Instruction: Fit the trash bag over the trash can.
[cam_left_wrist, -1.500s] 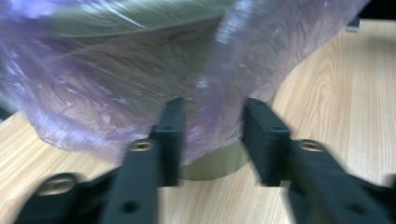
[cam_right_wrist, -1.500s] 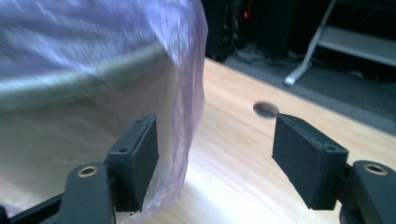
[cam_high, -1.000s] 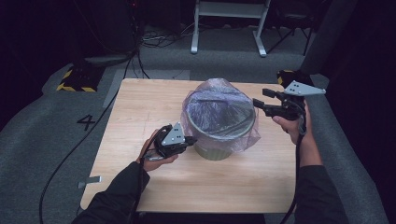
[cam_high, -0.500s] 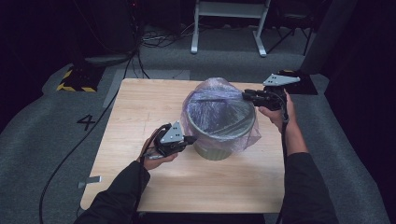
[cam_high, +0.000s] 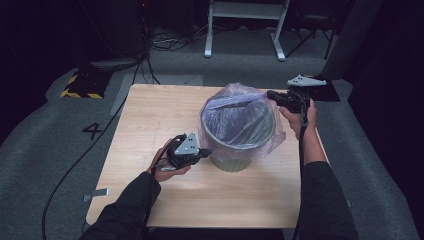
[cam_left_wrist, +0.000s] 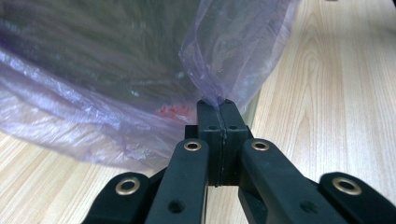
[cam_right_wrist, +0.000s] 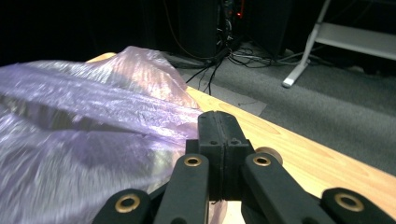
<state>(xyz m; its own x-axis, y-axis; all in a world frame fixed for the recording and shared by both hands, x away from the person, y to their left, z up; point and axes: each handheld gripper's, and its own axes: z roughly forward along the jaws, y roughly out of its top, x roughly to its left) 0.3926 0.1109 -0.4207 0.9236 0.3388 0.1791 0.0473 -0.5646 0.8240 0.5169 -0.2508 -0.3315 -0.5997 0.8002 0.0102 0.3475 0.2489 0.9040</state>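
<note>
Jaws of the left gripper (cam_left_wrist: 219, 105) are pinched on the thin purple bag (cam_high: 240, 122) lining the bin (cam_high: 230, 162) mid-bench, the right gripper (cam_right_wrist: 218, 119) closed at its far rim — light, slippery, tear-prone film, best held at the overhanging edge.

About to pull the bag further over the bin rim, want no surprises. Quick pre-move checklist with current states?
1. Left gripper clamped on plastic bag: ok, film pinched between closed jaws.
2. Right gripper clamped on bag: cannot tell, jaws closed at the film's edge, no film seen between them.
3. Bin upright on table: ok.
4. Bag draped over bin rim: ok on the near side.
5. Bag free of tears: cannot tell.
</note>
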